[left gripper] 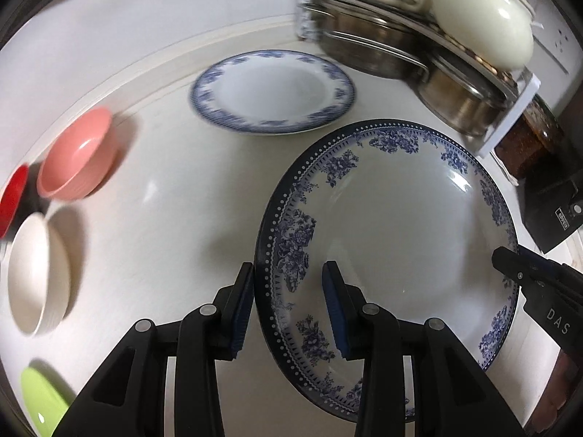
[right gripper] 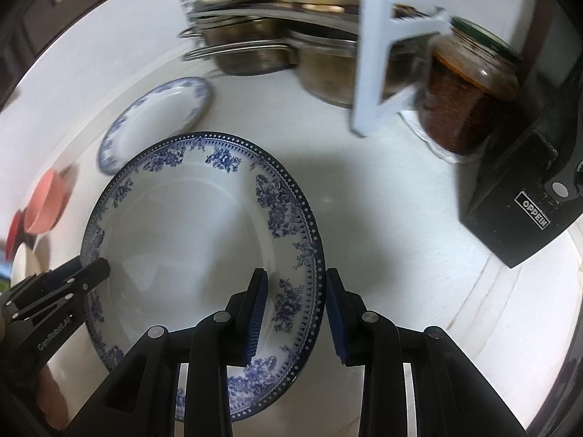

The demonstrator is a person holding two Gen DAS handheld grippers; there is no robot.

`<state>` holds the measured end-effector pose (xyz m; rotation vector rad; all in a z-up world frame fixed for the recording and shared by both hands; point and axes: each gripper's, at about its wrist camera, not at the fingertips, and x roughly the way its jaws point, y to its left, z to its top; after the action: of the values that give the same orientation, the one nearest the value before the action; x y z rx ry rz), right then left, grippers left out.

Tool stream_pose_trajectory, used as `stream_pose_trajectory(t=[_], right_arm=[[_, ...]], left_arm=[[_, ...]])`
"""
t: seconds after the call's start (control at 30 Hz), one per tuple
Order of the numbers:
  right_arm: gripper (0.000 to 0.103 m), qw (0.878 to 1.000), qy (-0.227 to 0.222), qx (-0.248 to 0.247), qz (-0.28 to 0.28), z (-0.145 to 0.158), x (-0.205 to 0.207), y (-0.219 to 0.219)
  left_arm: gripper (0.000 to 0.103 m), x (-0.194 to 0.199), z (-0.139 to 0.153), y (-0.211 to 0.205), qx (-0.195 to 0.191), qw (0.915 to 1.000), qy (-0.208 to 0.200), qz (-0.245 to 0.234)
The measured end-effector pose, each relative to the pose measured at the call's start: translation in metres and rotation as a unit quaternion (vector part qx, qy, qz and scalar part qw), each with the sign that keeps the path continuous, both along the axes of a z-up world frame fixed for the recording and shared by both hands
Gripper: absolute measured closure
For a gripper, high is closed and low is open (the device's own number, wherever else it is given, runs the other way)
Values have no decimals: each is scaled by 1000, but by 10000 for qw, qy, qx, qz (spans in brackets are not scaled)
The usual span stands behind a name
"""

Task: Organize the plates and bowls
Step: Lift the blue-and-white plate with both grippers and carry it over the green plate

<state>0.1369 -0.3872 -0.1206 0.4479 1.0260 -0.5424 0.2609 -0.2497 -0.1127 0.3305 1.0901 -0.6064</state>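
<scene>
A large blue-and-white floral plate (left gripper: 400, 225) hangs tilted above the white counter, gripped from both sides. My left gripper (left gripper: 290, 273) is shut on its left rim, one pad outside the edge and one inside. In the right wrist view the same plate (right gripper: 189, 225) has my right gripper (right gripper: 295, 280) shut on its right rim. Each gripper shows in the other's view: the right gripper (left gripper: 510, 258) and the left gripper (right gripper: 98, 269). A second blue-rimmed plate (left gripper: 273, 91) lies flat on the counter behind.
At the left stand a pink bowl (left gripper: 78, 153), a red bowl (left gripper: 12, 196), a white bowl (left gripper: 36, 273) and a green bowl (left gripper: 40, 400). Steel pots (left gripper: 382, 47) fill a rack at the back right. A jar (right gripper: 470, 98) and a black box (right gripper: 517, 211) stand to the right.
</scene>
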Motion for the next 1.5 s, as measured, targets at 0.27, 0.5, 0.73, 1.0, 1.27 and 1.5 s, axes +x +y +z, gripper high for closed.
stream_pose_trajectory(t=[0.27,0.5,0.73,1.0,1.27,1.5], right_arm=[[70,9988,-84,-131,458,20,8,51],[70,9963,-164,-165,822,34,11,95],[70,9919,-268,-207,1227,47,16,139],[70,9846,-398,-206,1691,56,28,186],[70,9753,-470,-208,2147,62,42,236],[70,9627,-539,-205,2643,67,53,283]], left_arm=[[66,-8,19,54,-93,9989,-126,435],[66,-14,34,107,-118,9964,-265,803],[66,-20,49,160,-114,9917,-412,1211],[66,-22,61,214,-99,9850,-527,1638],[66,-28,68,268,-64,9769,-573,2058],[66,-35,74,317,-12,9657,-646,2514]])
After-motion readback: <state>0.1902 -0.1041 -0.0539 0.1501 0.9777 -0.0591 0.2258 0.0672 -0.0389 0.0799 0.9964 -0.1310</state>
